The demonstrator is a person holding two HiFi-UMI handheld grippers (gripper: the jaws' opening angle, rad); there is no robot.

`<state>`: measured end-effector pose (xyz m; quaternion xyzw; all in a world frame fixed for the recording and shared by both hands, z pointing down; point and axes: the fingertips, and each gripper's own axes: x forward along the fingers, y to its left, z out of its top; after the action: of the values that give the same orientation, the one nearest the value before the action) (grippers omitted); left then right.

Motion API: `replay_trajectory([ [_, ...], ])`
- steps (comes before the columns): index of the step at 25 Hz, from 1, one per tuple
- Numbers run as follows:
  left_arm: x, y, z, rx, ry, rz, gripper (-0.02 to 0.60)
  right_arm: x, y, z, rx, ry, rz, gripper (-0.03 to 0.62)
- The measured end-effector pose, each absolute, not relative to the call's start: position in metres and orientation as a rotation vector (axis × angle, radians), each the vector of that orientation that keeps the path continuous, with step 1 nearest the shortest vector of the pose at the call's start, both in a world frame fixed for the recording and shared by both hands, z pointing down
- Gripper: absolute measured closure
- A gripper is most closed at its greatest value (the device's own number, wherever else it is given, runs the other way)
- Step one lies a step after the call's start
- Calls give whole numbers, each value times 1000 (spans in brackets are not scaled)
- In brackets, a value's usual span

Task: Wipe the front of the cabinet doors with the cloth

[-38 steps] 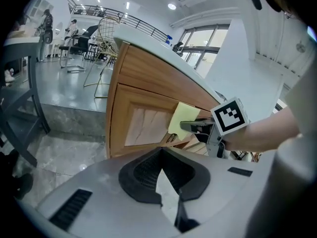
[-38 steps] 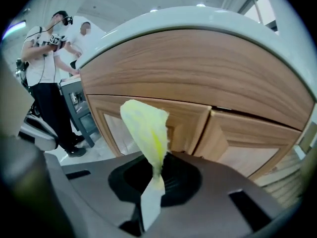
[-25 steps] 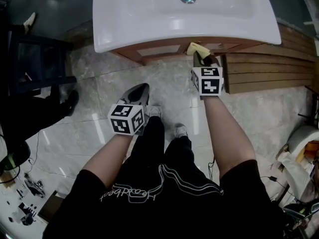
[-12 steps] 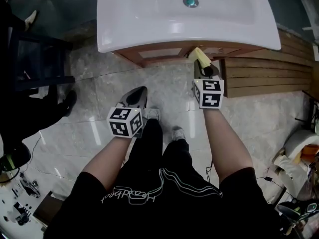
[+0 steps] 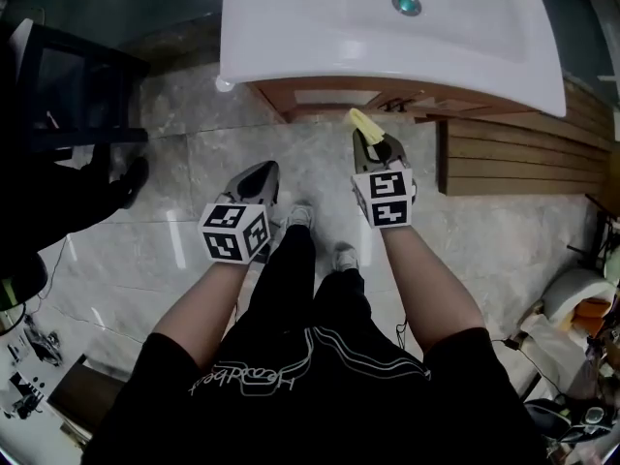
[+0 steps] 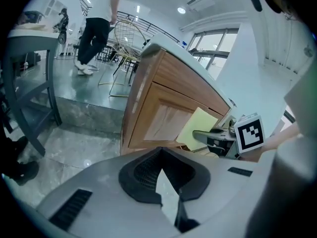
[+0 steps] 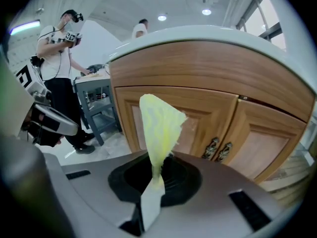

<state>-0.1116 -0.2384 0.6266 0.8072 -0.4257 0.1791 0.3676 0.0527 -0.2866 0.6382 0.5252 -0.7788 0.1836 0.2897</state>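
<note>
The right gripper point(image 7: 152, 185) is clamped on the yellow cloth point(image 7: 157, 119), which stands up before the left cabinet door point(image 7: 195, 133), seemingly just short of touching. The left gripper point(image 6: 167, 185) hangs lower, jaws together, empty.

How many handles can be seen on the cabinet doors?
2. Left handle on the left door, right handle on the right door, side by side where they meet. Others may be hidden.

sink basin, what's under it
A wooden cabinet sits under the white sink basin, with two doors that look shut and paired metal handles. Its inside is hidden behind them; the yellow cloth in the right gripper covers part of one door.
</note>
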Motion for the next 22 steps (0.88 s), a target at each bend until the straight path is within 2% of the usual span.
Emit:
replay_trajectory([
  [12, -191, -236, 649, 1948, -1220, 422, 575, -62, -286, 668, 1176, -2190, 472, 554],
  [22, -220, -224, 668, 1915, -1242, 471, 575, -95, -305, 699, 1143, -2195, 465, 554],
])
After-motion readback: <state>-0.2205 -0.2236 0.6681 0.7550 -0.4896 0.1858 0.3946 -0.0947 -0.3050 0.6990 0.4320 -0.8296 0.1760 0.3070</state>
